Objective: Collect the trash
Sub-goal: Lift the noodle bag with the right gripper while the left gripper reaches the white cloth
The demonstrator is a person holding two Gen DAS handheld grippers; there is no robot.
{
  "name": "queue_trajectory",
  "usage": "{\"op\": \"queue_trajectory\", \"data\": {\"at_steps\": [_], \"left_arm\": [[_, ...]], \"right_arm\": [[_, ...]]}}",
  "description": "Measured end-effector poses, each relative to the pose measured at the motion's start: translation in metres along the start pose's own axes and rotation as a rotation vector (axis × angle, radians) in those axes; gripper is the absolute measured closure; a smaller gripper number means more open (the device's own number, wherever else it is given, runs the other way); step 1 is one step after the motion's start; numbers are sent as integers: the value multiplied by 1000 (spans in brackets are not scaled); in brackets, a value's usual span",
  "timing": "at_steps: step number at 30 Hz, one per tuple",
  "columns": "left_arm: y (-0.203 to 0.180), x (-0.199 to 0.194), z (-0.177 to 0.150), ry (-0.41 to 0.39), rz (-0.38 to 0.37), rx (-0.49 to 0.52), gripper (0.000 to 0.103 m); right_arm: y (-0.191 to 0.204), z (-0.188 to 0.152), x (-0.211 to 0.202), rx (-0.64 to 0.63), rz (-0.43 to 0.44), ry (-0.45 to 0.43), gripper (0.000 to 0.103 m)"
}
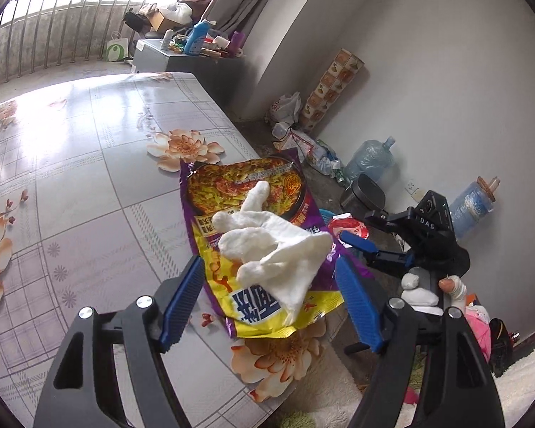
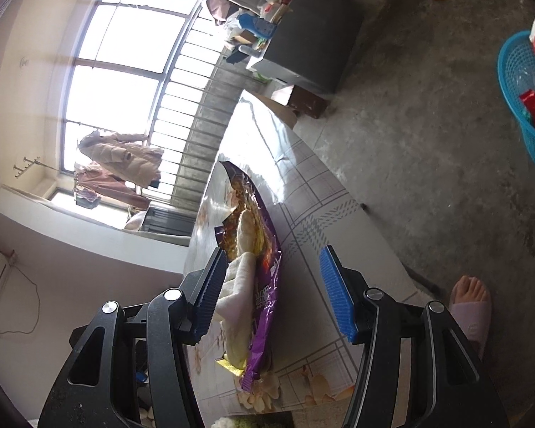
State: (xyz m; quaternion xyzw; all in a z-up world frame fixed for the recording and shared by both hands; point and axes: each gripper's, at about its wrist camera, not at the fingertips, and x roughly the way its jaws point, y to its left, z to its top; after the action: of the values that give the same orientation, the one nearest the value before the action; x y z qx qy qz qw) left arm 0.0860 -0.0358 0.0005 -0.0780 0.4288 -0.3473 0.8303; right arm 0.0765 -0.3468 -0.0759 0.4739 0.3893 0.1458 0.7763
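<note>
A purple and yellow food wrapper [image 1: 246,199] lies at the right edge of the flowered table [image 1: 89,164]. A white glove [image 1: 274,249] lies on top of it. My left gripper [image 1: 271,285] is open, its blue pads on either side of the glove and wrapper. The right gripper [image 1: 360,246] shows beyond the table edge, open and empty. In the right wrist view the wrapper [image 2: 264,285] and glove [image 2: 239,285] sit edge-on between the open fingers of my right gripper [image 2: 271,292]. A blue basket [image 2: 524,107] with red wrappers stands on the floor.
Water jugs [image 1: 371,158], a dark bin [image 1: 363,192] and loose litter [image 1: 314,149] line the wall. A cluttered grey cabinet [image 1: 167,59] stands past the table. A foot in a pink slipper [image 2: 470,306] is beside the table.
</note>
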Motion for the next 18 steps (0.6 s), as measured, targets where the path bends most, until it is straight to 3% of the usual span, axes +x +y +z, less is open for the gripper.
{"op": "queue_trajectory", "data": {"at_steps": [5,9,12,15,17,18], "left_arm": [[-3,10,-24,22,2,5,30],[-1,16,-26,25,-5,17,33],[5,15,-25,14,-8,13,35],[14,10,-27,-1,-20,-11,37],[21,5,-30,-10,-23,-32,38],[25,3,-31,-14,-23,-44,39]], "right_arm": [[14,-7,11,-52,-66,59,50],[23,-14,18,-85,-153,81,50],[22,-17,22,-62,-161,83,50],[23,-16,23,-54,-183,74,58],[22,-17,24,-51,-203,73,68],[23,-17,26,-53,-208,78,78]]}}
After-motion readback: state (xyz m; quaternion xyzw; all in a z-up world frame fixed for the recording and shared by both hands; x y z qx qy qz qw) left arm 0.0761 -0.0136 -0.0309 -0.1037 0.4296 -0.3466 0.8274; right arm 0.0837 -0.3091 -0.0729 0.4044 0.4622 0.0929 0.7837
